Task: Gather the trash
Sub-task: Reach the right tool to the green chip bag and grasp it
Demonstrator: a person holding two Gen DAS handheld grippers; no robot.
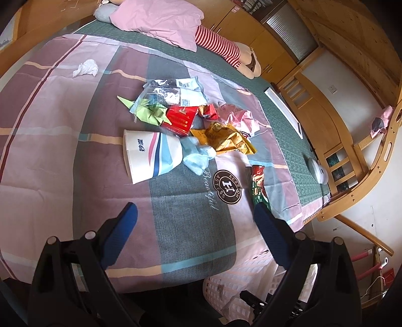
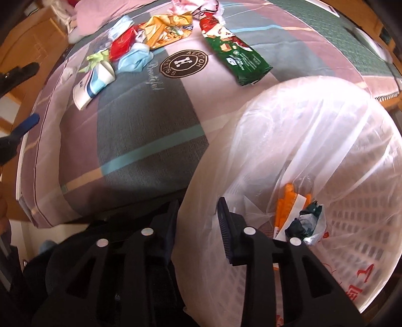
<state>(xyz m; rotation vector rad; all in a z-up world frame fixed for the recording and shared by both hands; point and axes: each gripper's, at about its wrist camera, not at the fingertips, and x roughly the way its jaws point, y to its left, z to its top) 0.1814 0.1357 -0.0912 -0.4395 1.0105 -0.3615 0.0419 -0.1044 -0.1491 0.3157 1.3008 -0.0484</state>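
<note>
Trash lies piled on the bed: a white paper cup [image 1: 148,157] on its side, a blue mask [image 1: 198,156], a yellow wrapper [image 1: 226,139], a red packet [image 1: 179,118], green paper [image 1: 148,110], clear bags [image 1: 173,91], a green wrapper [image 1: 258,186] and a crumpled tissue [image 1: 85,68]. My left gripper [image 1: 196,213] is open and empty above the bed's near part. My right gripper [image 2: 198,208] is open, straddling the rim of a white basket [image 2: 351,226] lined with a clear bag [image 2: 301,140]. Orange and dark trash [image 2: 296,216] lies inside. The cup [image 2: 93,80] and green wrapper [image 2: 236,55] show there too.
A pink pillow [image 1: 160,20] and a striped doll [image 1: 226,50] lie at the bed's far end. Wooden cabinets [image 1: 276,50] and a curved wooden rail [image 1: 371,171] stand to the right. A white round device [image 1: 317,171] rests near the bed's right edge.
</note>
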